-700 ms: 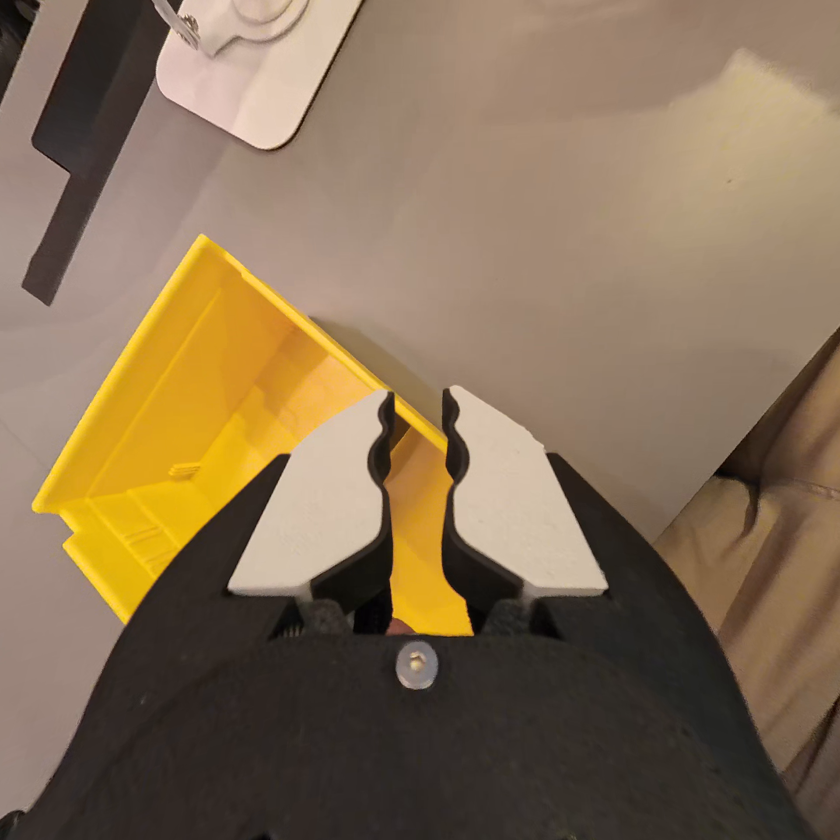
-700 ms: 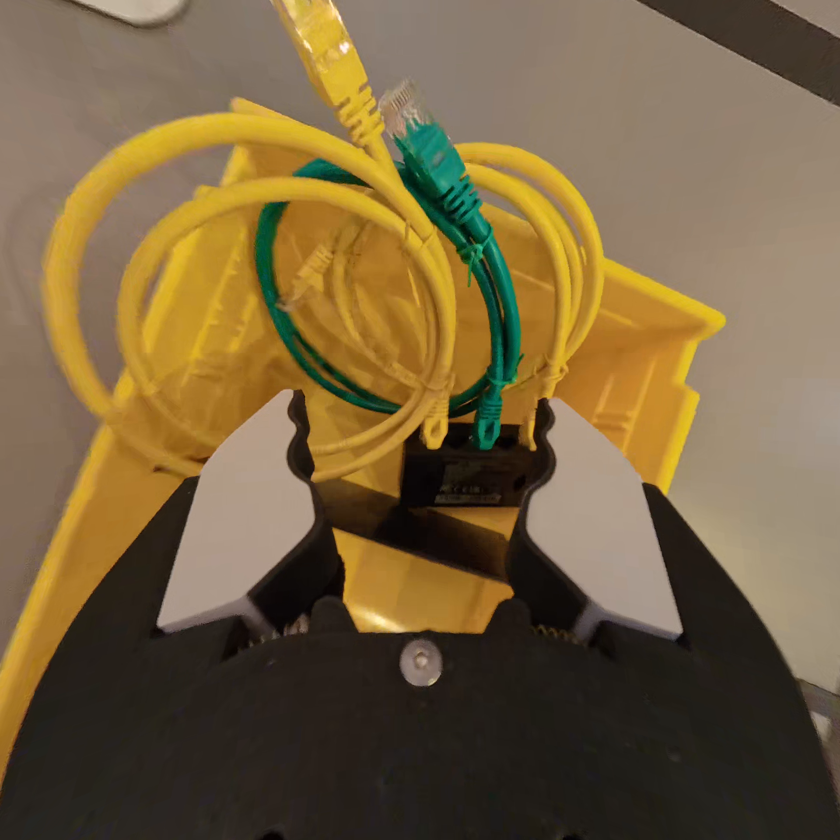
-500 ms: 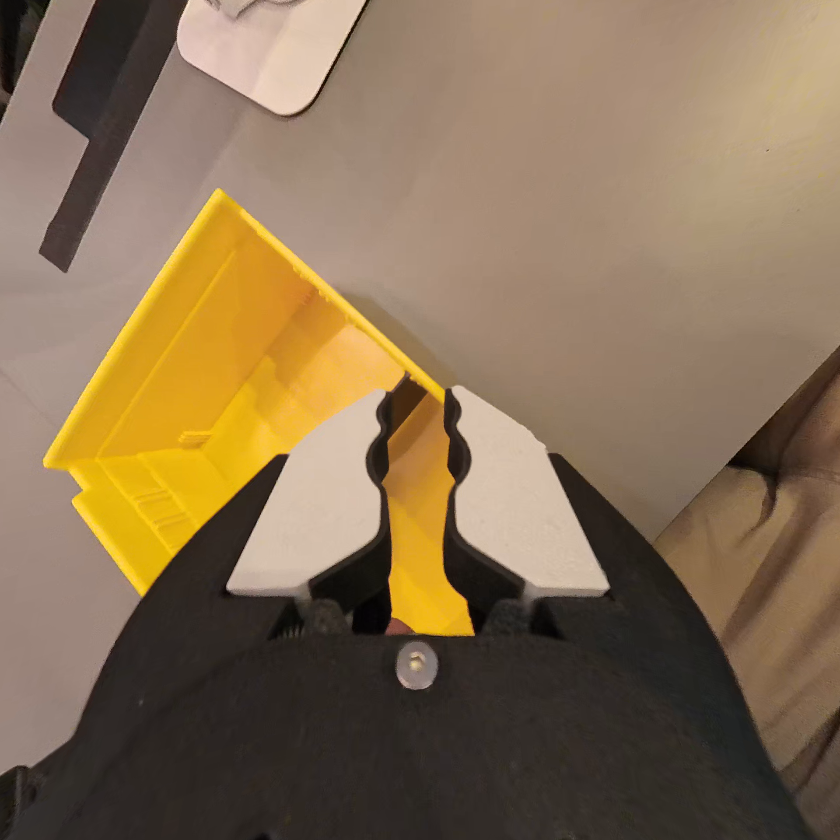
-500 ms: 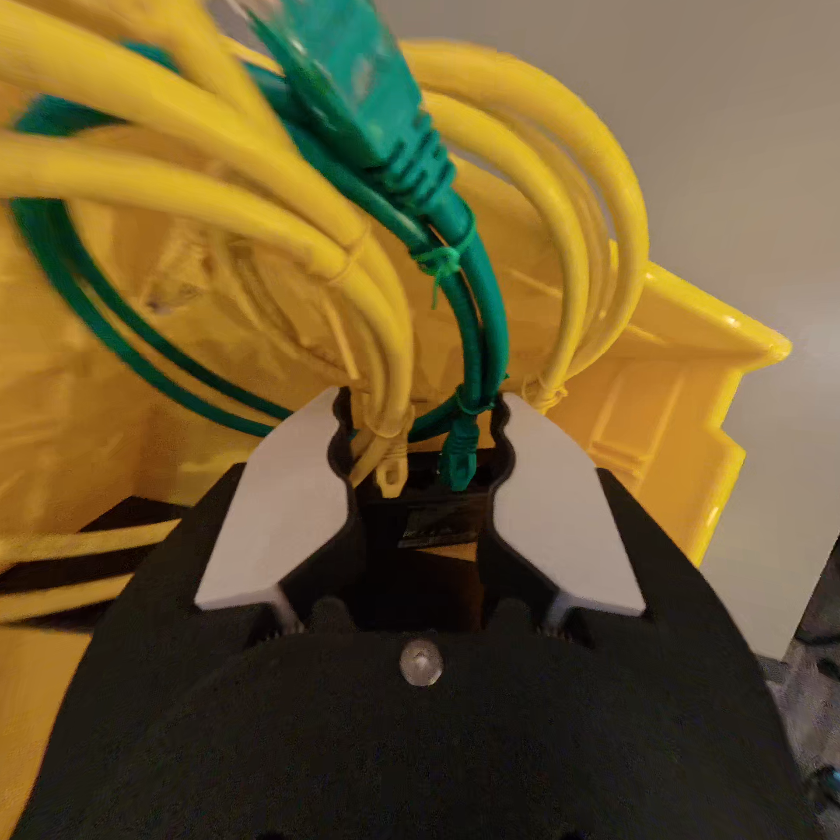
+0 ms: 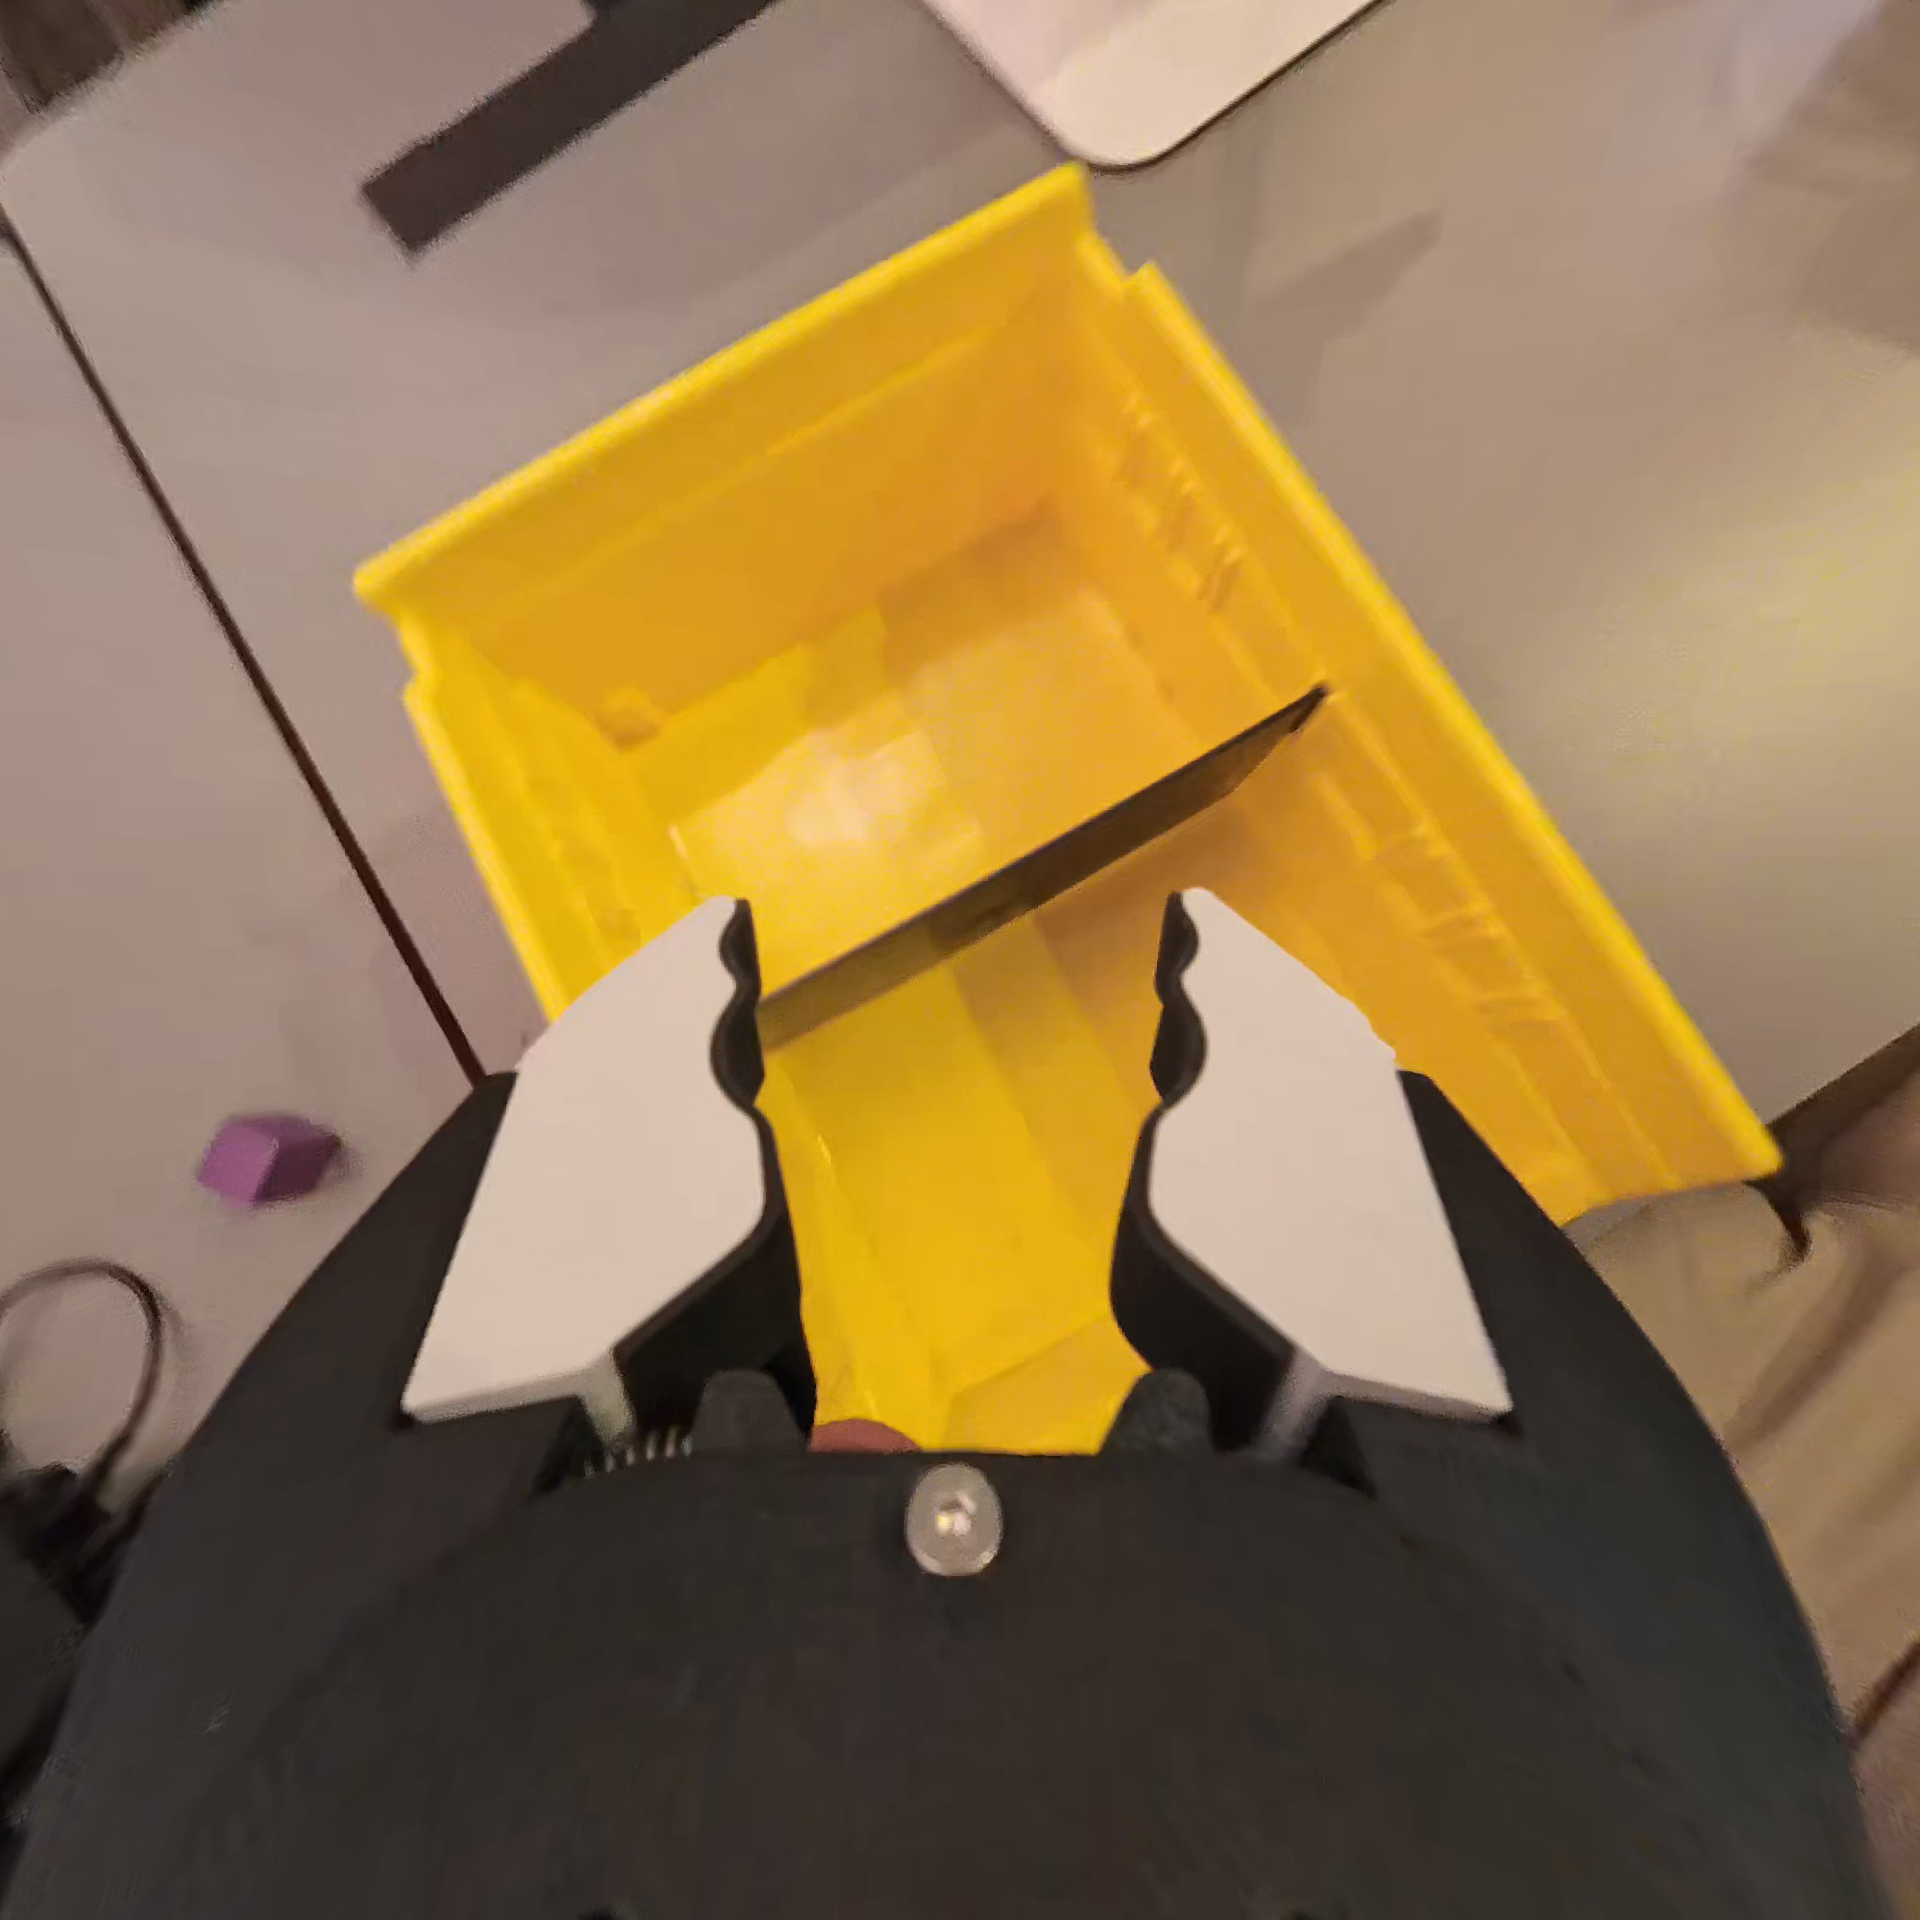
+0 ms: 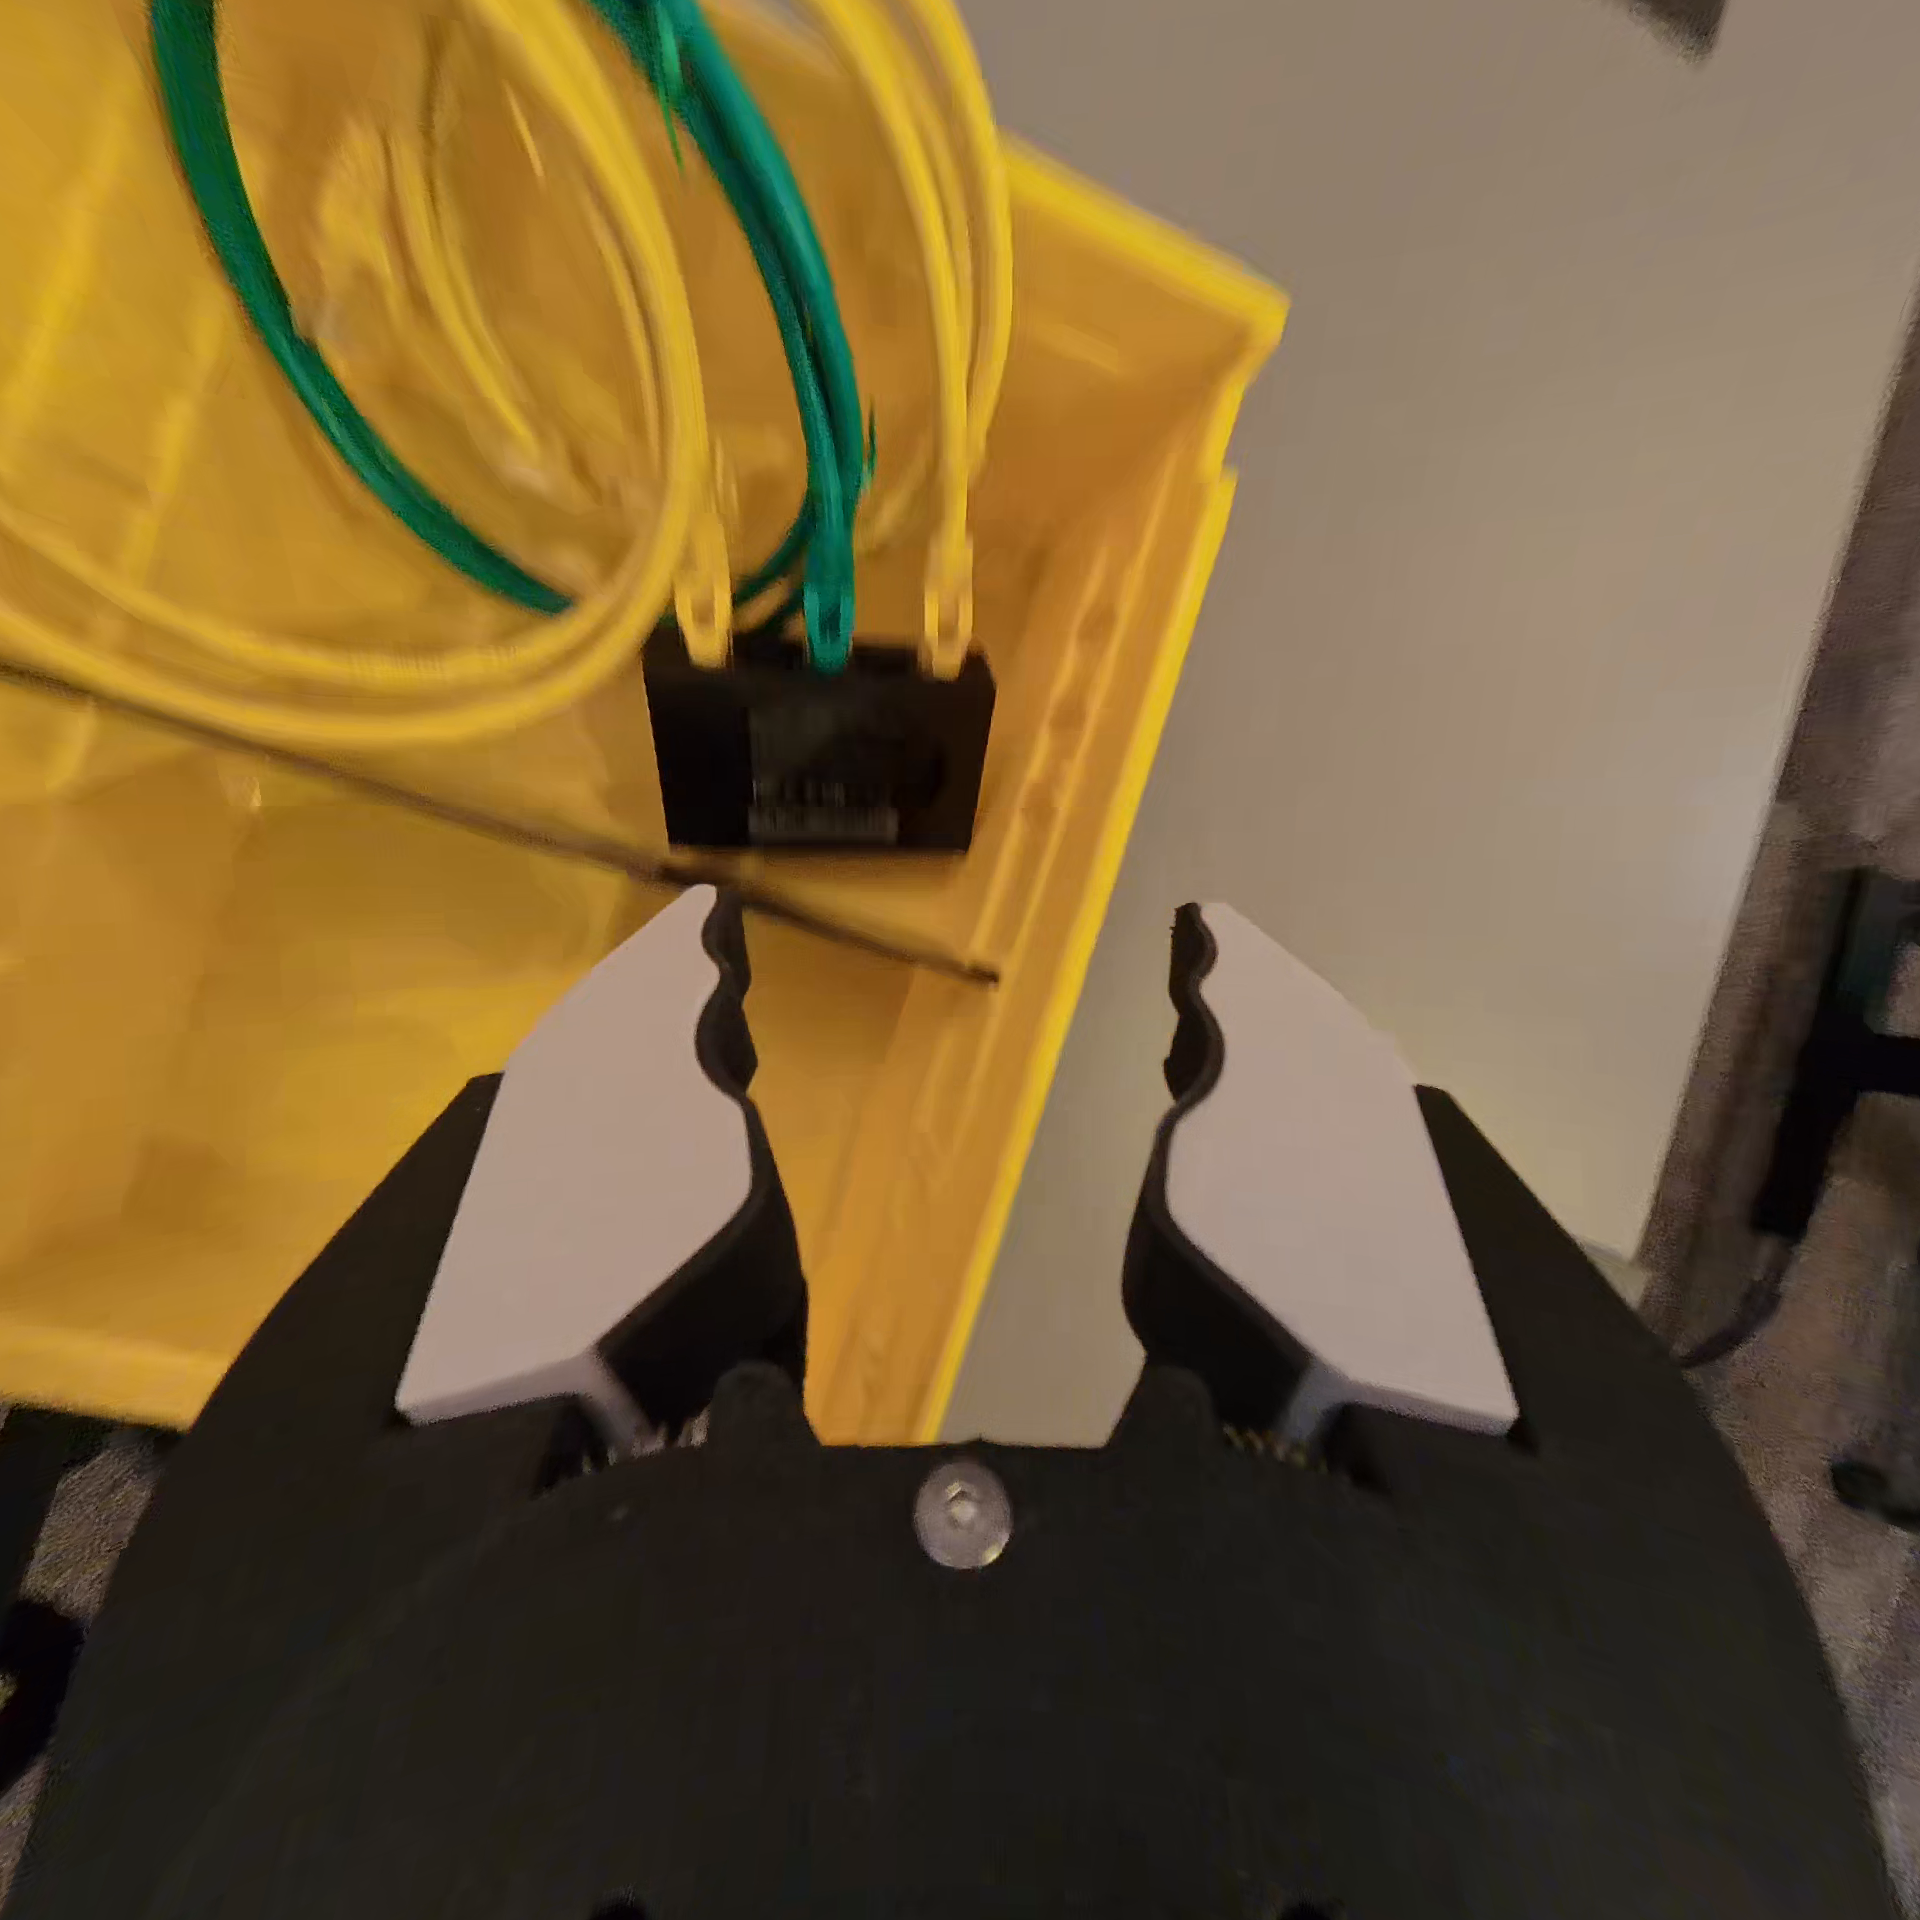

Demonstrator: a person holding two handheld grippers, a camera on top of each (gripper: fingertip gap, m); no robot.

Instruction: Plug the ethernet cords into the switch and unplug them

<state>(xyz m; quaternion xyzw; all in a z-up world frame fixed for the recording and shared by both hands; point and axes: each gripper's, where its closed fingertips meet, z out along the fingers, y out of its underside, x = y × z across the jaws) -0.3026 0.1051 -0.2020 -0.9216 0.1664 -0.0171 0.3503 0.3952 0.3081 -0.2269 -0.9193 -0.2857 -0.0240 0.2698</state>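
In the right wrist view a small black switch [image 6: 821,758] lies in a yellow bin [image 6: 1143,623], just past a thin black divider [image 6: 416,800]. Two yellow cords [image 6: 966,312] and one green cord [image 6: 821,416] are plugged into its far side and loop up out of frame. My right gripper [image 6: 948,902] is open and empty, just short of the switch. My left gripper [image 5: 956,904] is open and empty above a yellow bin [image 5: 727,343] with a black divider [image 5: 1091,831]. No cords or switch show in the left wrist view. I cannot tell if it is the same bin.
The bin stands on a grey table [image 5: 208,727] near its right edge [image 6: 1683,1039]. A purple block [image 5: 265,1158] lies left of the bin. A white pad [image 5: 1143,62] and a black strip [image 5: 520,145] lie at the back. Dark cables [image 5: 94,1351] sit at the lower left. Spacing between my two grippers at the tips: around 75 cm. From the right gripper's tips to the small black switch [image 6: 821,758] is close to 8 cm.
My right gripper was shut on the switch half a second ago; it has opened and drawn back, leaving the switch in the bin. My left gripper has opened off the bin wall and swung over the bin.
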